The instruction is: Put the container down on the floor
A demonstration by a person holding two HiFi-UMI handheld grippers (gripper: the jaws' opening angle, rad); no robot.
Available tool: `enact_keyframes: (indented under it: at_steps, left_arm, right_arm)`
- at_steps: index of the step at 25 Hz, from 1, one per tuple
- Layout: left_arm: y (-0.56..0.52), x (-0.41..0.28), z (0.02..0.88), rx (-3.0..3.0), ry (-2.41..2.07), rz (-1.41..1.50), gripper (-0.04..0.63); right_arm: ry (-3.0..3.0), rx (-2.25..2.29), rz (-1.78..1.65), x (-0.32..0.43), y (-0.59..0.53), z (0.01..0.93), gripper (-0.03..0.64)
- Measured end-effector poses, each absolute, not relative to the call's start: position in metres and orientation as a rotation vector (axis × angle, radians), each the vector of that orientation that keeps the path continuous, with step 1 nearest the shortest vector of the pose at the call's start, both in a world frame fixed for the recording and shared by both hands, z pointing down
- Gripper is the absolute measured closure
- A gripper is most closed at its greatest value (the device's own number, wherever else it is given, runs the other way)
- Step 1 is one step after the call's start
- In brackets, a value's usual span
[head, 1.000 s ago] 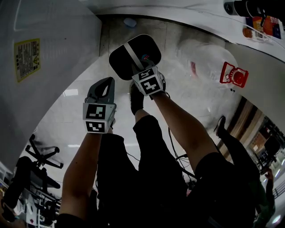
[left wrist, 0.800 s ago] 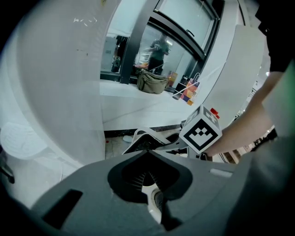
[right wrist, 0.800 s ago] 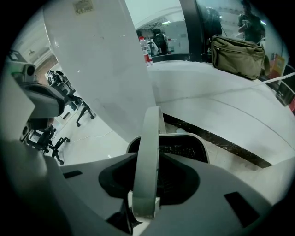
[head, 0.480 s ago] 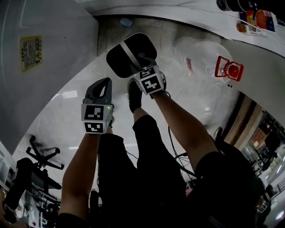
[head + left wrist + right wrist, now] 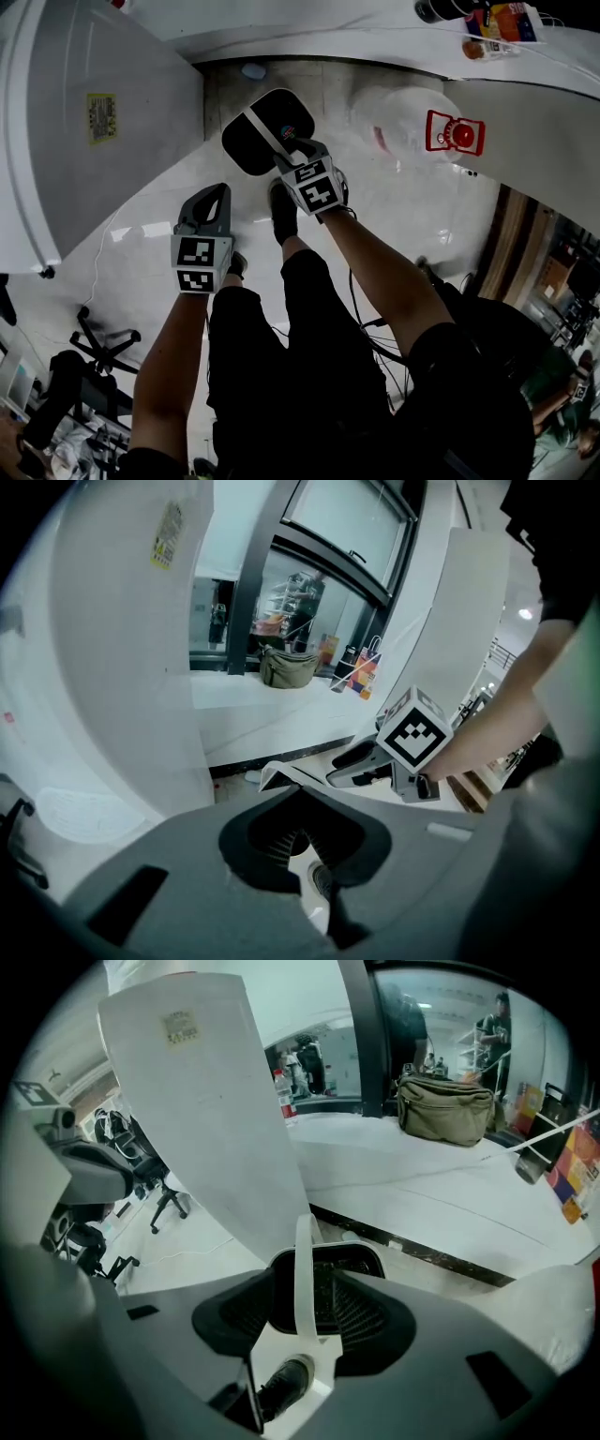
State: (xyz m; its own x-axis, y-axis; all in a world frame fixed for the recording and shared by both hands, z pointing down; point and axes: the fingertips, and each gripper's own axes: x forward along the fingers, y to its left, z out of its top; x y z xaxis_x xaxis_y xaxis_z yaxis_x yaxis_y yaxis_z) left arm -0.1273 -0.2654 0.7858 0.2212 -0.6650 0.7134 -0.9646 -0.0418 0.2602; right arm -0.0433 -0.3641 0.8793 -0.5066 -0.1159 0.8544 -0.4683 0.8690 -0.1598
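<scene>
Now the black container [image 5: 286,112] sits on the pale glossy floor [image 5: 159,202], close to the foot of the wall, with its white handle [image 5: 266,127] arching across the top. The right gripper [image 5: 302,1277] hangs just above the container and points steeply down. Its jaws have just been opening and stand spread, and the handle rises between the pads, clear of both. The left gripper [image 5: 220,190] hangs to the near left of the container, apart from it, with its jaws pressed together at the tips and nothing between them. A black shoe [image 5: 284,211] is planted on the floor just on the near side of the container. To the container's right is a big clear jug [image 5: 403,117] with a red fitting [image 5: 455,133]. To the container's left rises a white cabinet [image 5: 103,159] bearing a yellow label [image 5: 100,117].
</scene>
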Motion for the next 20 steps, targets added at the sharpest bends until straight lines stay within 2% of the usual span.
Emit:
enact_keyframes:
  at_steps: [10, 13, 20]
  left_arm:
    - [-0.245, -0.115, 0.699, 1.859, -1.506, 0.483, 0.588]
    - [-0.246, -0.121, 0.674, 1.892, -1.519, 0.466, 0.588]
    - [-0.232, -0.134, 0.614, 1.904, -1.559, 0.444, 0.588]
  right_arm:
    - [-2.166, 0.527, 0.505, -0.035, -0.344, 0.775, 0.448]
    - [-2.220, 0.559, 0.484, -0.042, -0.346, 0.738, 0.494]
    - [-2.290, 0.558, 0.470, -0.051, -0.332, 0.661, 0.546]
